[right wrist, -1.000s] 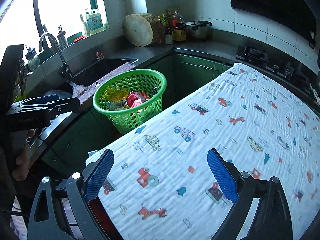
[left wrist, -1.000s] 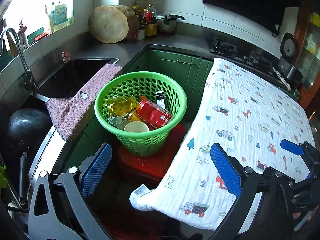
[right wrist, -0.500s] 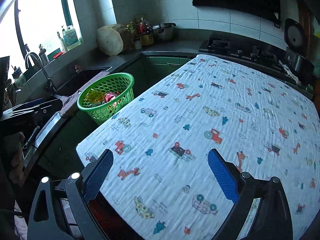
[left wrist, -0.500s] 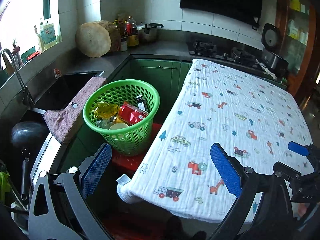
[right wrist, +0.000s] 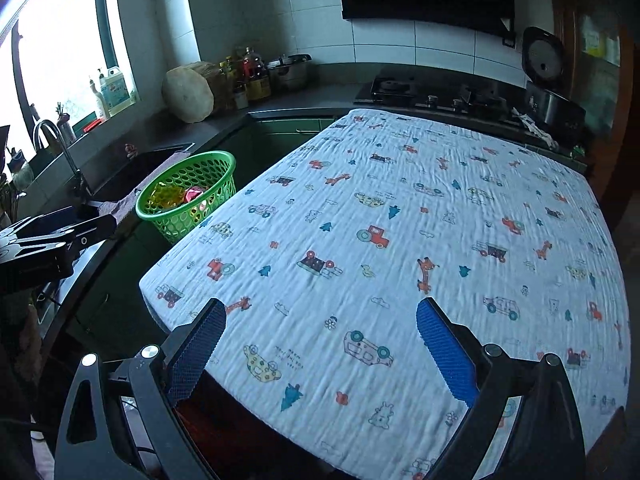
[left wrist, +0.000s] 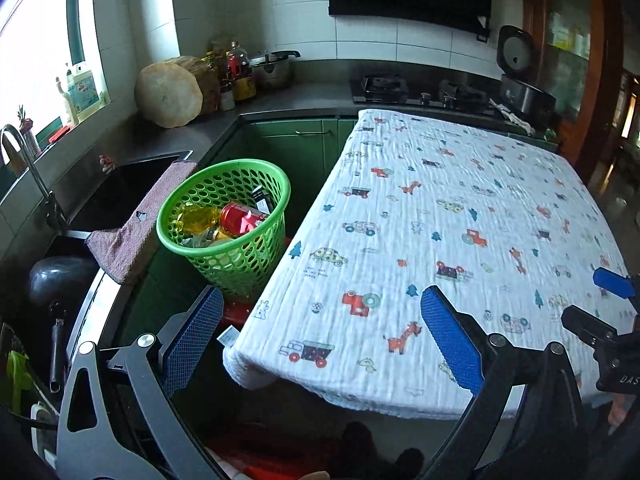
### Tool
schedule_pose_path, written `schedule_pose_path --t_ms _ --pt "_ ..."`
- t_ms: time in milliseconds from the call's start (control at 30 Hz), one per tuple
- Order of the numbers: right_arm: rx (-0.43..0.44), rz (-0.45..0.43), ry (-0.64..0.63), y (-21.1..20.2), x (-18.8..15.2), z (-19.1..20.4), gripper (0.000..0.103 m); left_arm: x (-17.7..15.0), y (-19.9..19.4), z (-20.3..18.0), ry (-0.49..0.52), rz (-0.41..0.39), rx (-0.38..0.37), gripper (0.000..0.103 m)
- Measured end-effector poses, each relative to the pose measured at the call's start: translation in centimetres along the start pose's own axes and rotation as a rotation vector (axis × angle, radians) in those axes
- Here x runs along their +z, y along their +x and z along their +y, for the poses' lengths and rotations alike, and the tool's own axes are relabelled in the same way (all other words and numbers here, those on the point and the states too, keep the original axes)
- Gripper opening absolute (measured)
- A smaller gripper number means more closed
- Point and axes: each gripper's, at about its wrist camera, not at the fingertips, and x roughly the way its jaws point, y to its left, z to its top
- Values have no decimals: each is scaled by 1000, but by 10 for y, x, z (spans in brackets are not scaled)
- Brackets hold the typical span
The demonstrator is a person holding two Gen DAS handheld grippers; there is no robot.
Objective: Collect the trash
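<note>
**Left wrist and right wrist views: both claws empty over the covered worktop**

Left wrist view. We see the left claw [left wrist: 320,330] spread wide, its blue pads holding nothing, above the near corner of the worktop [left wrist: 460,240], which is covered by a white cloth printed with cars and animals. The green basket [left wrist: 224,220] stands on a red stool [left wrist: 236,314] just beside the worktop's left edge, in front of the green cabinets. Inside it lie a red can [left wrist: 242,216], a yellow wrapper [left wrist: 198,218] and other trash we cannot identify. A pink towel [left wrist: 136,224] hangs over the sink edge next to the basket. The right claw [left wrist: 612,284] shows at the right border.

Right wrist view. We see the right claw [right wrist: 320,344] equally wide apart and empty, over the printed cloth. The green basket [right wrist: 188,200] sits well to the left, beyond the worktop's [right wrist: 400,240] far-left edge, trash visible inside. The left claw [right wrist: 60,236] enters from the left border.
</note>
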Motion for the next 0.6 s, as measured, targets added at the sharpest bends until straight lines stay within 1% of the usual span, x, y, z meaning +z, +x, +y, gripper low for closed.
schedule_pose_path --t_ms 233,600 --pt "-28 -12 -1 -15 -6 -2 94 -11 -5 -13 -8 7 -27 98" --pt "-38 -25 17 -22 -5 -7 94 -17 -7 -19 -13 12 -35 98"
